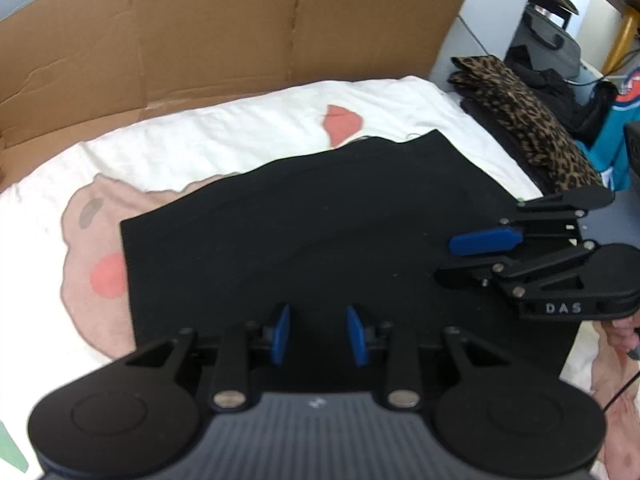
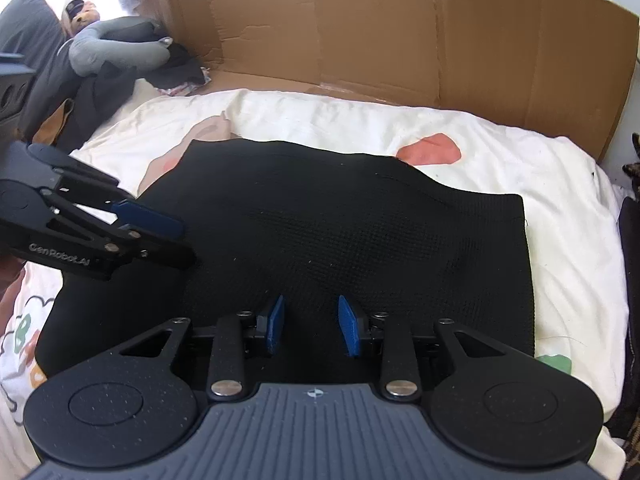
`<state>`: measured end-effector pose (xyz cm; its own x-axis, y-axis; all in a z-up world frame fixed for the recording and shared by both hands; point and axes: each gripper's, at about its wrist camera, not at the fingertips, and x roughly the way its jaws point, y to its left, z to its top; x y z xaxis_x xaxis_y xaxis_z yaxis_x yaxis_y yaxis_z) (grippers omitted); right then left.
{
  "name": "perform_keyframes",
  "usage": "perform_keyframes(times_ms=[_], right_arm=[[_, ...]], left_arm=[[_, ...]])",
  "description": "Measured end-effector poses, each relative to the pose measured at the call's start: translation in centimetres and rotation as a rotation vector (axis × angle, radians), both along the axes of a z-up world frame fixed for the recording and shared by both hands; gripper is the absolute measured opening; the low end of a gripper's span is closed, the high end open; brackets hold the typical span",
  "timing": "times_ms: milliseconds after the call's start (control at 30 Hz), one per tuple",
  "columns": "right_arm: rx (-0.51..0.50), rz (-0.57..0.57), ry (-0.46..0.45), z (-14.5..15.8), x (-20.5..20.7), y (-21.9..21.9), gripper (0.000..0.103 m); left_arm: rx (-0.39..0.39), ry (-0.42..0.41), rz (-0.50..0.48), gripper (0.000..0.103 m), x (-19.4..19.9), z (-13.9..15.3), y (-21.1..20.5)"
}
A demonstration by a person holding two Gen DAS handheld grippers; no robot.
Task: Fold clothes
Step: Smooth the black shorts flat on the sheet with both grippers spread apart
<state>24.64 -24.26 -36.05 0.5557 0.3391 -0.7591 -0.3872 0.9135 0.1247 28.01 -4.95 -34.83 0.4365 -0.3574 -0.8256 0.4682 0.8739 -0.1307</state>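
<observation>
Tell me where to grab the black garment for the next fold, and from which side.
Pinch the black garment at its square right-hand corner, coming in from the right over the white sheet. That edge lies flat and straight with bare sheet beside it, so a gripper finger could probably slide under.

Cardboard wall point(image 2: 400, 40) blocks behind; white bedding point(image 2: 560, 208) lies open.

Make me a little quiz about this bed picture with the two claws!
1. True or false: the left claw is squeezing the black garment.
2. What is folded beside the bed? A leopard-print cloth B red towel C striped socks
3. Fill in: behind the bed stands flattened brown ____.

Key: 1 false, both it and the right claw are open above the garment. 2 A. 3 cardboard.
</observation>
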Motion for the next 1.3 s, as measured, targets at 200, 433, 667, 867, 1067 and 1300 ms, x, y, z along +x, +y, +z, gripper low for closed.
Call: perform_keyframes(times_ms=[200, 433, 667, 867, 1067, 1300], right_arm=[[-0.019, -0.002, -0.011, 0.0, 0.3, 0.5, 0.038], [-0.012, 0.038, -0.055, 1.8, -2.0, 1.2, 0.038], [-0.044, 0.049, -0.035, 0.6, -3.1, 0.5, 0.038], [-0.08, 0.064, -0.038, 0.3, -3.4, -0.9, 0.037], [-0.112, 0.048, -0.037, 0.4, -4.7, -3.0, 0.036], [-0.146, 0.014, -0.023, 0.9, -6.2, -4.2, 0.036]], left_arm=[[-0.015, -0.008, -0.038, 0.035, -1.3, 0.5, -0.6], [-0.077, -0.007, -0.122, 0.035, -2.7, 0.6, -2.4], [0.003, 0.01, -0.163, 0.035, -3.1, -1.0, -3.3], [0.028, 0.026, -0.13, 0.034, -2.1, -1.8, -2.2], [0.053, 0.023, -0.123, 0.034, -2.1, -1.9, -1.0], [0.063, 0.049, -0.081, 0.026, -1.8, -1.7, 0.9]])
